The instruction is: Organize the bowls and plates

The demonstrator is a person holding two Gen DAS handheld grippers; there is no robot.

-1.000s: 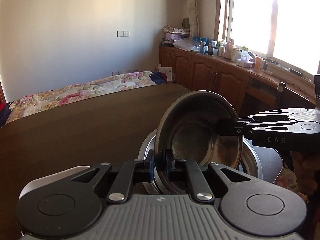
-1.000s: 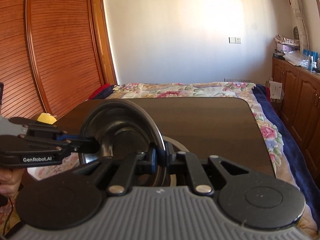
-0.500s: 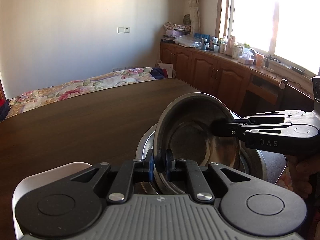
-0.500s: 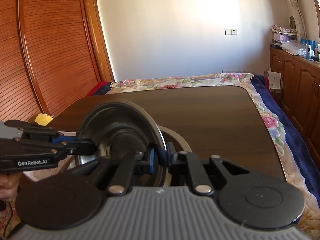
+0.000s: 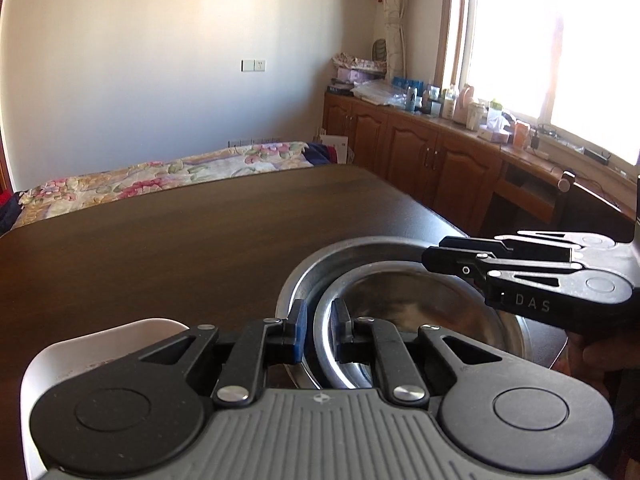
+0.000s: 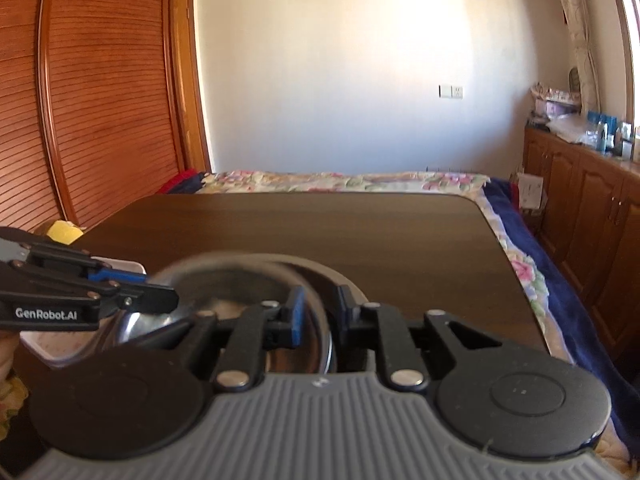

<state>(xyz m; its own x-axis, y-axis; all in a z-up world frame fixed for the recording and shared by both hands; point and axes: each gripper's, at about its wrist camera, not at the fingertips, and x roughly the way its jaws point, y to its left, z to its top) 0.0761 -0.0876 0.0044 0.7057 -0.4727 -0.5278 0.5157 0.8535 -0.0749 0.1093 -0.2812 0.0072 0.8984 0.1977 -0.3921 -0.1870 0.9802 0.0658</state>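
Observation:
A small steel bowl lies inside a larger steel bowl on the dark wooden table. My left gripper is open, one finger on each side of the small bowl's near rim. My right gripper is open too, straddling the opposite rim of the small bowl; it also shows in the left wrist view. The larger bowl shows just behind the small one. The left gripper also shows in the right wrist view.
A white rectangular tray sits on the table left of the bowls; it also shows in the right wrist view. A floral bed lies beyond the table. Wooden cabinets with clutter run along the right wall.
The small bowl was held tilted above the larger bowl by both shut grippers. It has come down flat into the larger bowl, and both grippers have opened off its rim.

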